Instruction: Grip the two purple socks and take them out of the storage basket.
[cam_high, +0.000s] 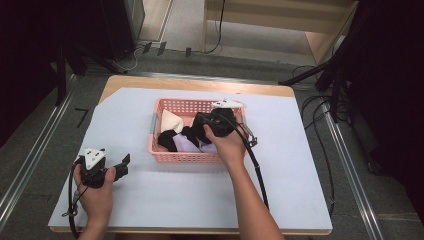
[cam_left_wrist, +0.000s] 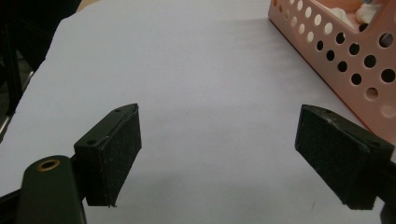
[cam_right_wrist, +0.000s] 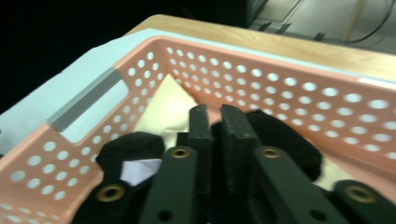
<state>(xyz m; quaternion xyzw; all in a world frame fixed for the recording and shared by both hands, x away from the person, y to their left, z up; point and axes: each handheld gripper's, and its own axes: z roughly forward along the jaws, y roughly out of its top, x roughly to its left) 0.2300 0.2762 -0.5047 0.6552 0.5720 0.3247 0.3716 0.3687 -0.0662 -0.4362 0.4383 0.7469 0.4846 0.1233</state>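
Right gripper (cam_right_wrist: 215, 116) fingers, nearly closed, pinch a black cloth (cam_right_wrist: 285, 140) inside the pink basket (cam_right_wrist: 299, 88).

Quick count of what's in front of you: one pink perforated basket (cam_high: 186, 157) sitting on one white sheet (cam_high: 200, 195) that covers one wooden table (cam_high: 195, 84). Inside the basket you've got a small pile of rolled-up fabric pieces, socks by the look of them: one cream piece (cam_high: 171, 121), at least two black ones (cam_high: 168, 139), and one pale lilac one (cam_high: 185, 145). They overlap, so the exact black count is hard to pin down. You're holding two grippers, one per hand: left gripper (cam_high: 123, 163) and right gripper (cam_high: 196, 125). Two trailing cables too.
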